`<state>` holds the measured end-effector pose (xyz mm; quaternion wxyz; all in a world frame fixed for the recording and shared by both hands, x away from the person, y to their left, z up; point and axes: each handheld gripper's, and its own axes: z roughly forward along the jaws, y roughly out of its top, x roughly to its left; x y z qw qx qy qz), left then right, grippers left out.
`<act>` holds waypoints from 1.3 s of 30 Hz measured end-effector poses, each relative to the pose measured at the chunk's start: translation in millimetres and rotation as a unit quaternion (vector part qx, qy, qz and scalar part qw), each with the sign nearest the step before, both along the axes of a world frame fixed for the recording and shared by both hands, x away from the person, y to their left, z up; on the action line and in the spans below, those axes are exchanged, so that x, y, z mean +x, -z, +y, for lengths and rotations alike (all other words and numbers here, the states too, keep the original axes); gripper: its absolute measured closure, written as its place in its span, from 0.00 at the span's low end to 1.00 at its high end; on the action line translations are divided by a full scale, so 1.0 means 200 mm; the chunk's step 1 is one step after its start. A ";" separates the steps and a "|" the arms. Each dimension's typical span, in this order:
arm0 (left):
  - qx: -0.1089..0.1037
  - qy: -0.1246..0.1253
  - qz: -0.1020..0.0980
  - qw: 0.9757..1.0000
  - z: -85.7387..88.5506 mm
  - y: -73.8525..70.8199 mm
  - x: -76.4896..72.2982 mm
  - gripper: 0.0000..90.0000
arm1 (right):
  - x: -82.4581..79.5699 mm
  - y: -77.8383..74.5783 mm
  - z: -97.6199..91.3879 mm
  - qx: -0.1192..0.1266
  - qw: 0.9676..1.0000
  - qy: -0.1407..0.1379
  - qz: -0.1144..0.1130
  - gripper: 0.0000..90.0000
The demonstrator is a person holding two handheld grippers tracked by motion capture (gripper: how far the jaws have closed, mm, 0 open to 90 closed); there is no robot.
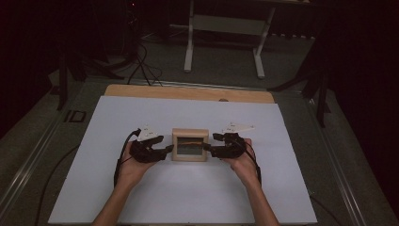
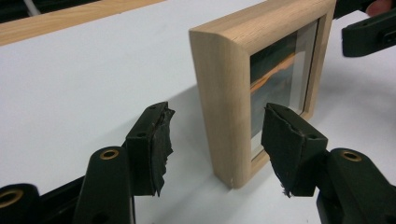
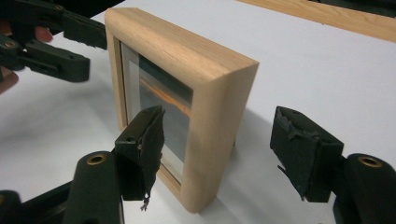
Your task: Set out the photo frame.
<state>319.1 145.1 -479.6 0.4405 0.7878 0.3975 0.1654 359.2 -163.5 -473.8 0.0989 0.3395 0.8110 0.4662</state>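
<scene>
Wooden frame (image 1: 189,145) stands upright — both grippers' jaws open around it

A: Item one?
B: Wooden picture frame (image 1: 189,145), light wood, square, standing upright near the middle of the white sheet (image 1: 188,197); dark picture with an orange streak behind the glass.
A: Item two?
B: Left gripper (image 1: 168,150), black, in the person's left hand (image 1: 131,167), jaws at the frame's left edge, grey three-cornered plate on top.
A: Item three?
B: Right gripper (image 1: 207,149), black, in the right hand (image 1: 242,162), jaws at the frame's right edge.
A: Surroundings?
B: Wooden board edge (image 1: 188,92) behind the sheet; white table legs (image 1: 223,40) farther back; cables (image 1: 143,66) on the dark floor.
</scene>
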 end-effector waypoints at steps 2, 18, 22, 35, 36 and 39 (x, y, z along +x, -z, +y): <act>-0.001 -0.003 -0.001 1.000 0.02 0.00 -0.01 0.47 | -0.01 0.00 -0.02 -0.001 1.000 0.000 -0.002 0.38; -0.002 -0.009 0.001 1.000 0.13 0.01 -0.11 0.47 | -0.10 0.01 -0.13 -0.017 1.000 0.004 -0.005 0.38; 0.001 -0.010 0.004 1.000 0.15 0.02 -0.14 0.47 | -0.13 0.03 -0.16 -0.023 1.000 0.006 -0.008 0.38; 0.004 -0.020 0.009 1.000 0.24 0.05 -0.20 0.47 | -0.20 0.08 -0.26 -0.031 0.999 0.020 -0.007 0.38; 0.006 -0.020 0.009 1.000 0.25 0.05 -0.21 0.47 | -0.20 0.09 -0.27 -0.032 0.999 0.022 -0.008 0.38; 0.006 -0.024 0.011 1.000 0.27 0.06 -0.22 0.47 | -0.21 0.09 -0.29 -0.033 0.999 0.026 -0.008 0.38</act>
